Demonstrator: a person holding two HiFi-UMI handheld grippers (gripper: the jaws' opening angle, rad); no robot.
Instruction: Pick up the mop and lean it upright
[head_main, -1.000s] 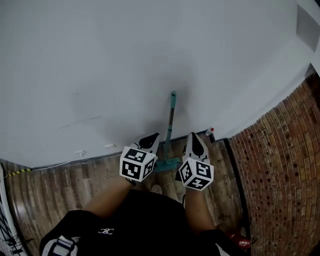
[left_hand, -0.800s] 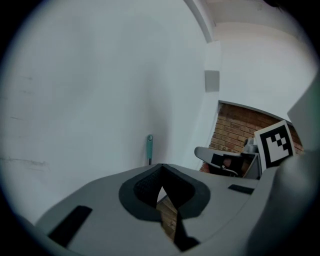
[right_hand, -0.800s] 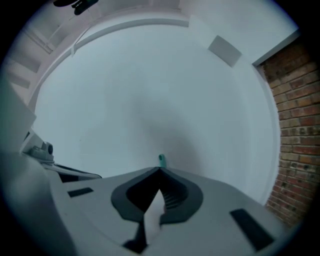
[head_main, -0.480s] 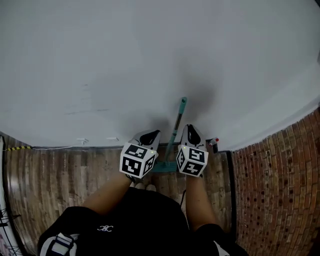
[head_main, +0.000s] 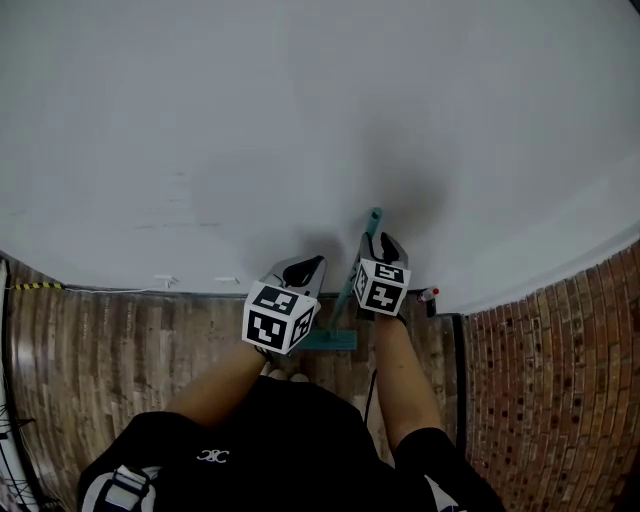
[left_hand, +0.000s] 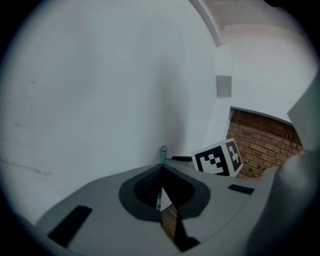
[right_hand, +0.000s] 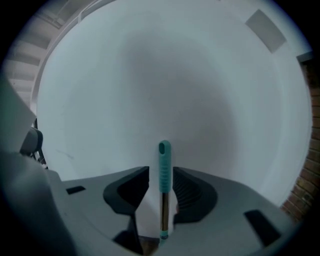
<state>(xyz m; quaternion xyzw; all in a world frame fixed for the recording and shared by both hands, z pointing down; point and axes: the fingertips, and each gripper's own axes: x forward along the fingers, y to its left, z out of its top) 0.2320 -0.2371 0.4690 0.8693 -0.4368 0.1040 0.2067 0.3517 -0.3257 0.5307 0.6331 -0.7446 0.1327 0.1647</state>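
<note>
Standing against the wall, the mop sits between our right fingers, just been opening, apart; our left fingers are together, empty, beside it.

The mop leaned against the wall, with its head on the floor at the wall's foot. Its handle rose between the jaws of the right gripper, which had just been opening and stood apart on either side of it. The left gripper was just left of the handle, jaws together with nothing between them. A small object lay at the wall's foot right of the mop, and a brick wall stood farther right.
</note>
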